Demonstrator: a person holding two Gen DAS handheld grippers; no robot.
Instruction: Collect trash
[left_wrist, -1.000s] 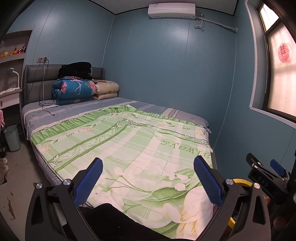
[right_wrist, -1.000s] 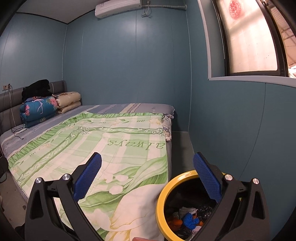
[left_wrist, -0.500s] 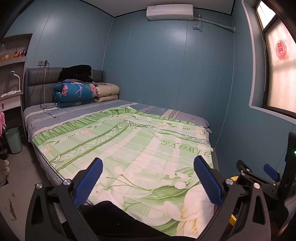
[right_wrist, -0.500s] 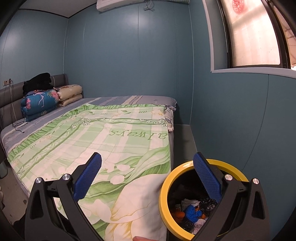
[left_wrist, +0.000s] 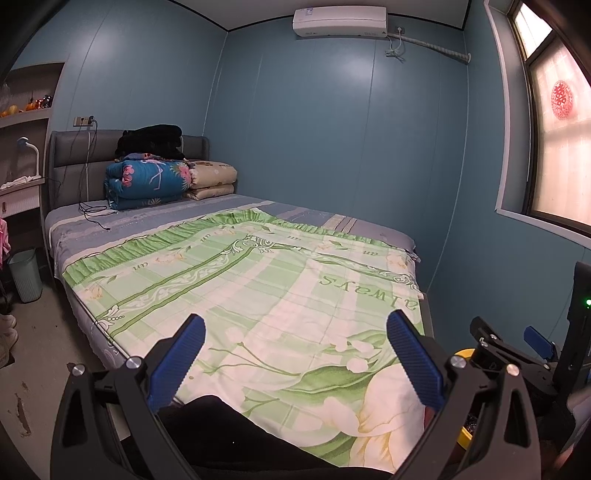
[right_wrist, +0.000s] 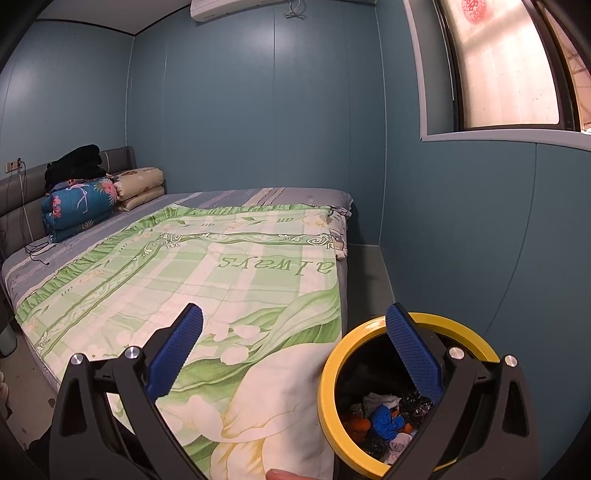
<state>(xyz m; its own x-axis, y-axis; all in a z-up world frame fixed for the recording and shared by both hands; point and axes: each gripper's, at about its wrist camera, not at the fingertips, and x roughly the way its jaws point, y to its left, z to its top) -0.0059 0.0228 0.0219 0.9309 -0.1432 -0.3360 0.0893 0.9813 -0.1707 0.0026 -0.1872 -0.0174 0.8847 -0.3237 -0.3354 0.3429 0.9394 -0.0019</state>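
A yellow-rimmed bin (right_wrist: 332, 362) stands beside the foot of the bed at the lower right of the right wrist view, with mixed trash (right_wrist: 384, 424) inside: blue, orange, white and dark scraps. My right gripper (right_wrist: 293, 350) is open and empty, its right finger over the bin's mouth and its left finger over the bed cover. In the left wrist view my left gripper (left_wrist: 295, 356) is open and empty above the foot of the bed. A sliver of the bin's rim (left_wrist: 466, 353) shows at the lower right, behind the right gripper's body (left_wrist: 513, 363).
The bed (left_wrist: 236, 273) with its green floral cover fills the middle. Folded quilts (left_wrist: 147, 177) and dark clothes lie at the headboard, with a cable (left_wrist: 92, 214) beside them. A pale green bin (left_wrist: 26, 273) stands on the floor at left. Blue walls and a window (right_wrist: 509, 62) close in the right side.
Both views have tilted slightly upward and pulled back. The yellow bin now sits fuller in the right wrist view, and more of its trash shows. Both grippers stay open.
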